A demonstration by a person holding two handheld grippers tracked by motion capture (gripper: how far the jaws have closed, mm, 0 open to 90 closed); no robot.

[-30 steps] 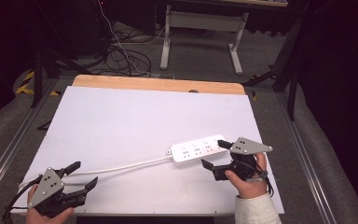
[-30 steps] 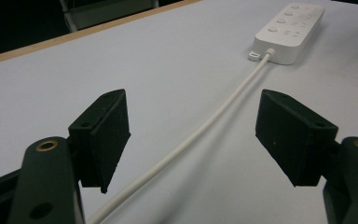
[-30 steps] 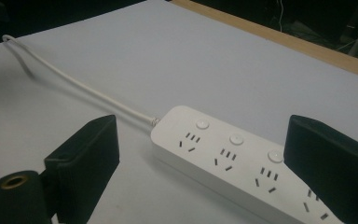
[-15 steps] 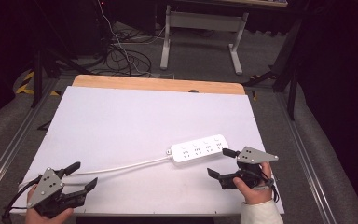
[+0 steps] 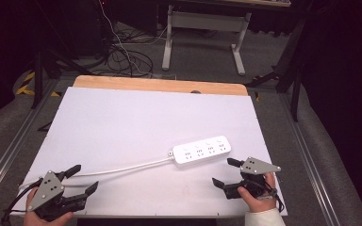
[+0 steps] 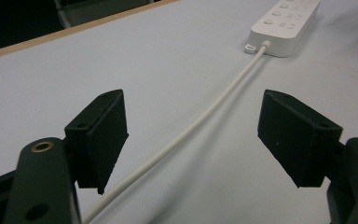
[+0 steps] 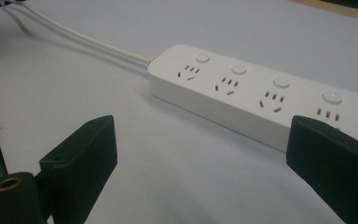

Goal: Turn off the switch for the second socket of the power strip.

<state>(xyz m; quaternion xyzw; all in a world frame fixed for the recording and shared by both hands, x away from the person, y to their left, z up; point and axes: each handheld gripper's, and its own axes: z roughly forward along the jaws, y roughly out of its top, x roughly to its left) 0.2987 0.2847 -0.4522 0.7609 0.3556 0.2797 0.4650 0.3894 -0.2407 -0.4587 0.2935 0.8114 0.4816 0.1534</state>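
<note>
Right gripper view reveals power strip [image 7: 261, 100] buttons.

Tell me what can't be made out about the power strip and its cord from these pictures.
- Power strip: far end cut off by the frame edge in the left gripper view; one end hidden behind the right claw.
- Cord: plug end unseen, running off past the left claw.
- Socket markings: too small.

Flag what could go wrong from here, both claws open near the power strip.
1. The cord runs between the open left claw jaws; closing and pulling would likely drag the power strip across the table.
2. The right claw sits open beside the strip, near the table's front right corner; a nudge could slide or turn the strip.
</note>
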